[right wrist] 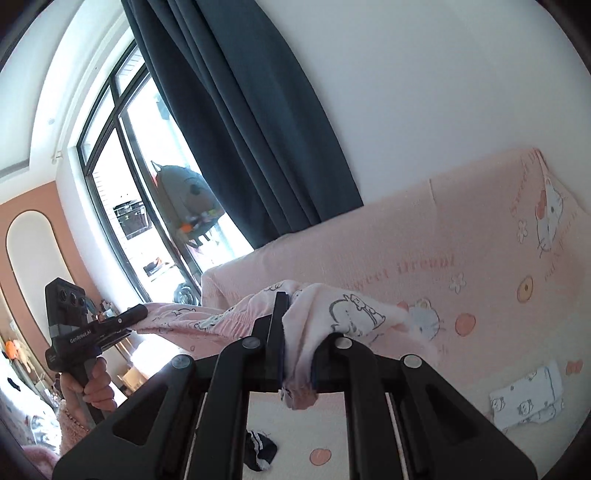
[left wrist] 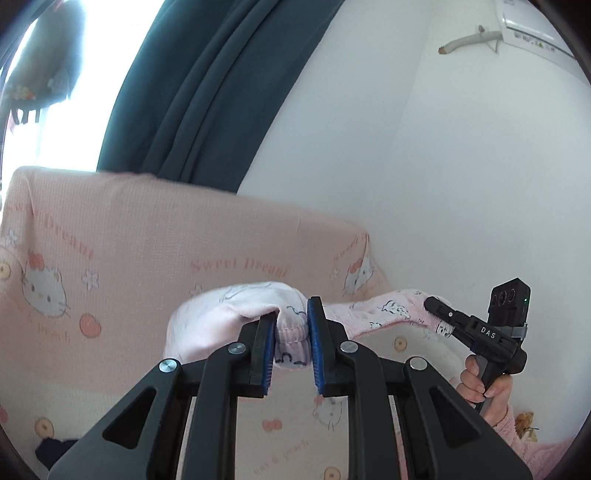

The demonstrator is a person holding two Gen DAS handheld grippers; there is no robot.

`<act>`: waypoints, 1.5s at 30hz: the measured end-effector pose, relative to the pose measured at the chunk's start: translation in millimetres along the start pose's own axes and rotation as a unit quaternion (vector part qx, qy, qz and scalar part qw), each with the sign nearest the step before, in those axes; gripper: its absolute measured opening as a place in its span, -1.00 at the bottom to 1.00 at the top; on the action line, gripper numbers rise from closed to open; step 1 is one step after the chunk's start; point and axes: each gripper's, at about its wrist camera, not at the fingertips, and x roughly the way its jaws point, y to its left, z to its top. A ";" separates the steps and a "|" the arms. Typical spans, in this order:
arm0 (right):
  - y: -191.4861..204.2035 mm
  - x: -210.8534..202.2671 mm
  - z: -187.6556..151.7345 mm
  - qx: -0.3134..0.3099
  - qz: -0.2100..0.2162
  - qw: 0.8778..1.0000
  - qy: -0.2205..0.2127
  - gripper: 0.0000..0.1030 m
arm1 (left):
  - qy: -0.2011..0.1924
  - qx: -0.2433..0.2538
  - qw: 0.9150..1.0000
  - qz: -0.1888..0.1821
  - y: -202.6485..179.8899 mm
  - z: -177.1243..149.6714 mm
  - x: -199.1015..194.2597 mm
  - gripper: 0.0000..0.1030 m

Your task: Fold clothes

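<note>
A white wall (right wrist: 424, 74) rises behind a sofa under a pink cartoon-cat cover (left wrist: 147, 240). Dark teal curtains (right wrist: 236, 110) hang beside a black-framed window (right wrist: 110, 155) (glaring daylight), with an air conditioner (left wrist: 532, 33) mounted high.

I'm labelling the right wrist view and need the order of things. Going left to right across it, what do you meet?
Left gripper → window → dark curtain → pink printed garment clamped in the right gripper → folded white garment on the pink sofa cover.
</note>
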 end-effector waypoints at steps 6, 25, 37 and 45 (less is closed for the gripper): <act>-79.8 60.1 -167.2 0.084 -0.099 0.982 0.141 -0.85 | 0.157 -0.110 0.979 0.062 82.4 -137.4 112.8 -0.66; -135.8 89.1 -311.1 0.123 -0.156 0.928 0.314 -0.85 | 0.296 -0.147 0.937 0.113 111.8 -249.5 166.3 -0.67; -124.7 67.9 -362.9 0.139 -0.194 0.879 0.412 -0.79 | 0.383 -0.173 0.897 0.135 115.1 -336.9 128.4 -0.41; -118.6 24.4 -328.2 0.117 -0.263 0.893 0.346 -0.68 | 0.334 -0.157 0.916 0.159 107.9 -325.2 87.9 -0.37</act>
